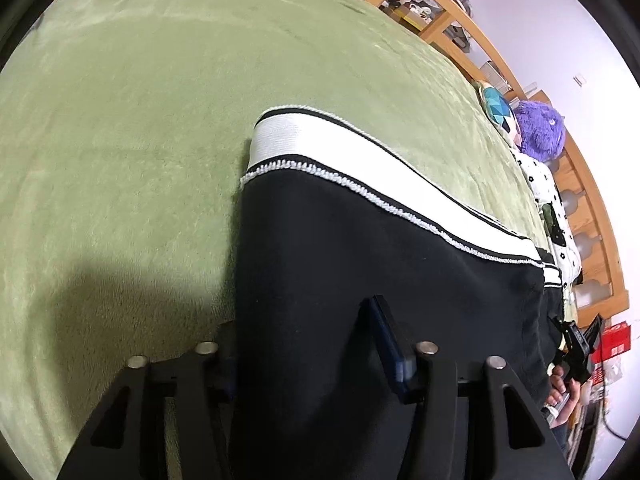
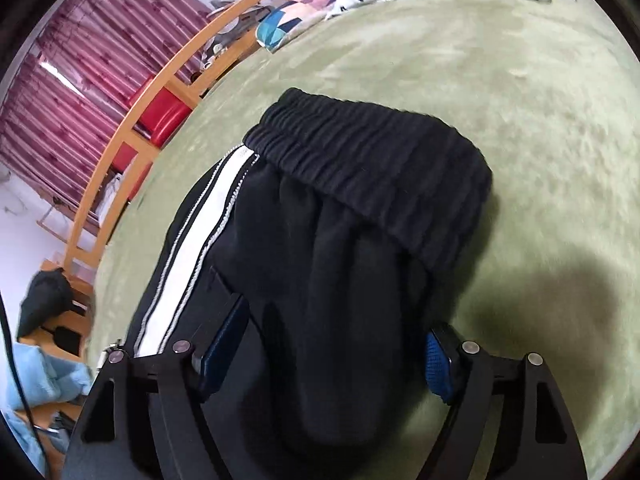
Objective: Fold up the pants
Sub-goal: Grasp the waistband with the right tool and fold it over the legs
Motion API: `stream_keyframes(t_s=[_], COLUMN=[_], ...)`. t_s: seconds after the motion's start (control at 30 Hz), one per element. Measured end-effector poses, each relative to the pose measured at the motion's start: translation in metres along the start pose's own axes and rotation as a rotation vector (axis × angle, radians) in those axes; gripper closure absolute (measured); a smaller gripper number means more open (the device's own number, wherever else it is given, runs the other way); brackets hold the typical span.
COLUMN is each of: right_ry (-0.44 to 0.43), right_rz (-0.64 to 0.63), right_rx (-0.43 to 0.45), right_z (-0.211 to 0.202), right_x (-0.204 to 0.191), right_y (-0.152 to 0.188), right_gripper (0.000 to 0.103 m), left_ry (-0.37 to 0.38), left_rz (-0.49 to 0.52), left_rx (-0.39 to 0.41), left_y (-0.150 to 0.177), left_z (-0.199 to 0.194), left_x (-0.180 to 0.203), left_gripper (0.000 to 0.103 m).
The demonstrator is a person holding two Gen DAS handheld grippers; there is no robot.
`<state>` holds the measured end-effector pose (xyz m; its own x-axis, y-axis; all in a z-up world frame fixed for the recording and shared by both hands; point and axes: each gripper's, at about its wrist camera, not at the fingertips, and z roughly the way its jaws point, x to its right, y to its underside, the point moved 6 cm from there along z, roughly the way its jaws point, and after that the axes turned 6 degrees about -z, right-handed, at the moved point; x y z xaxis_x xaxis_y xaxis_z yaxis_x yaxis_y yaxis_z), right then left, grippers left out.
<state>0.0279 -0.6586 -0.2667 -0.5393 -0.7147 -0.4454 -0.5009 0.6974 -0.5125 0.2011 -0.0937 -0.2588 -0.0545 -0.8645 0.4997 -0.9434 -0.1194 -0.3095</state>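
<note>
Black pants (image 1: 360,240) with a white side stripe lie on a green blanket (image 1: 120,140). In the left wrist view the stripe and cuff end reach away to the right. My left gripper (image 1: 308,344) is open, its jaws either side of the black cloth, which lies between them. In the right wrist view the pants (image 2: 340,260) show their ribbed elastic waistband (image 2: 372,164) at the far end and the white stripe on the left. My right gripper (image 2: 332,344) is open and straddles the cloth below the waistband.
A wooden bed rail (image 1: 500,64) runs along the far side, with pillows and a purple plush toy (image 1: 540,128). The other hand-held gripper (image 1: 576,352) shows at the right edge. Red curtains (image 2: 80,80) and the blanket (image 2: 520,100) fill the right wrist view.
</note>
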Motion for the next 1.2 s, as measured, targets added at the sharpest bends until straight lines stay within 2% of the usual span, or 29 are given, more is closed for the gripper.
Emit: stream_keyframes(t_s=[0.03, 0.07, 0.1, 0.2, 0.3, 0.4, 0.47, 0.63, 0.7, 0.77, 0.83, 0.9, 0.97, 1.03, 1.1, 1.17, 1.2], right_ry=[0.038, 0.03, 0.007, -0.043, -0.02, -0.032, -0.059, -0.167, -0.207, -0.232, -0.214, -0.146, -0.133, -0.138, -0.092, -0.031, -0.007], right_rz=[-0.021, -0.032, -0.027, 0.003, -0.04, -0.086, -0.107, -0.192, -0.217, -0.232, -0.234, -0.21, -0.163, -0.088, -0.089, -0.145, -0.171], right_rx=[0.004, 0.012, 0.03, 0.085, 0.14, 0.193, 0.21, 0.165, 0.132, 0.078, 0.032, -0.018, -0.09, -0.187, -0.202, -0.17, -0.141], right_z=[-0.001, -0.005, -0.012, -0.036, -0.06, -0.089, -0.102, -0.112, -0.103, -0.084, -0.067, -0.049, -0.037, -0.025, -0.029, -0.043, -0.053], right_x=[-0.001, -0.002, -0.004, -0.017, -0.045, -0.083, -0.104, -0.167, -0.19, -0.207, -0.209, -0.196, -0.176, -0.155, -0.144, -0.141, -0.143], right_y=[-0.001, 0.0, -0.002, -0.006, -0.01, -0.012, -0.009, 0.026, 0.047, 0.072, 0.087, 0.099, 0.104, 0.109, 0.117, 0.12, 0.119], right_gripper=[0.054, 0.059, 0.069, 0.077, 0.079, 0.08, 0.08, 0.08, 0.08, 0.079, 0.077, 0.075, 0.07, 0.063, 0.058, 0.052, 0.052], left_ry=[0.005, 0.015, 0.011, 0.041, 0.069, 0.098, 0.078, -0.022, -0.074, -0.131, -0.146, -0.159, -0.22, -0.333, -0.376, -0.369, -0.35], left_rz=[0.01, 0.024, 0.045, 0.048, 0.051, 0.067, 0.072, 0.027, 0.007, 0.006, -0.011, -0.032, -0.036, -0.052, -0.05, -0.048, -0.043], left_rx=[0.013, 0.028, 0.043, 0.094, 0.136, 0.153, 0.189, 0.266, 0.287, 0.28, 0.236, 0.202, 0.196, 0.194, 0.21, 0.233, 0.249], left_y=[0.001, 0.001, 0.001, 0.0, -0.006, -0.009, -0.013, -0.03, -0.032, -0.031, -0.026, -0.02, -0.016, -0.012, -0.007, -0.001, 0.003], left_z=[-0.003, -0.008, -0.013, -0.04, -0.068, -0.099, -0.117, -0.176, -0.195, -0.197, -0.185, -0.167, -0.154, -0.151, -0.16, -0.171, -0.18], left_x=[0.001, 0.003, 0.005, 0.014, 0.017, 0.015, 0.004, -0.058, -0.087, -0.11, -0.128, -0.14, -0.146, -0.157, -0.162, -0.162, -0.161], left_gripper=[0.078, 0.088, 0.091, 0.092, 0.092, 0.092, 0.092, 0.092, 0.092, 0.092, 0.091, 0.09, 0.075, 0.066, 0.06, 0.05, 0.05])
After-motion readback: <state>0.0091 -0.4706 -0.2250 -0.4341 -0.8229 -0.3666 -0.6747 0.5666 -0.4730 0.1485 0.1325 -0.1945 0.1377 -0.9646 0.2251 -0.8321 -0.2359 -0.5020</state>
